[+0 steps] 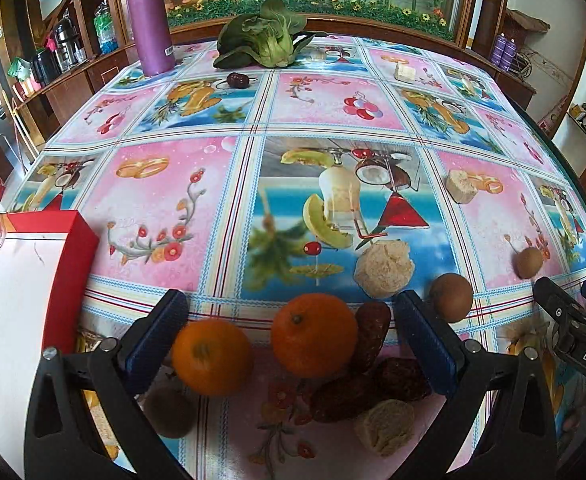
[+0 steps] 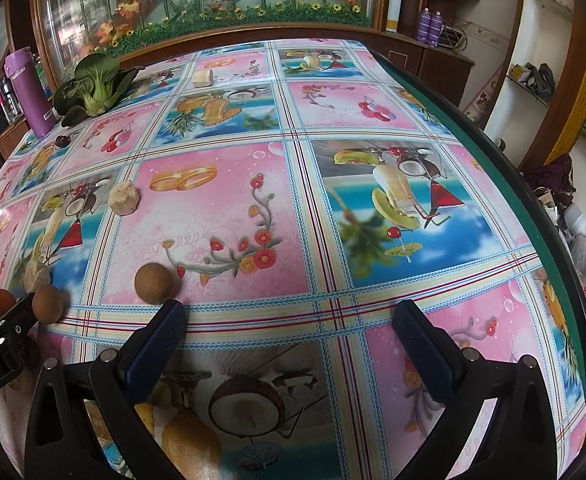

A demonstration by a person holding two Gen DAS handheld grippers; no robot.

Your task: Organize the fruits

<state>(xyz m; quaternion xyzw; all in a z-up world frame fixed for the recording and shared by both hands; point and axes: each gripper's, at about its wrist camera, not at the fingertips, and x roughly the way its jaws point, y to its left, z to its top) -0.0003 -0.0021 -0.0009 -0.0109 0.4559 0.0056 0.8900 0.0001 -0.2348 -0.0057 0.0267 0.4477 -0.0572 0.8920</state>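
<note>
Left tongs (image 1: 293, 332) and right tongs (image 2: 289, 334) are shown spread, empty; the round orange tangerines (image 1: 314, 334) could be rolled off the patterned table (image 1: 333, 100) if nudged.

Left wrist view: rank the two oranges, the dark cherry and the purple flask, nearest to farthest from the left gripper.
1. Two oranges, between the left gripper's open jaws; too close to rank.
2. Dark cherry, far across, left of centre.
3. Purple flask, back left, slightly beyond.
</note>
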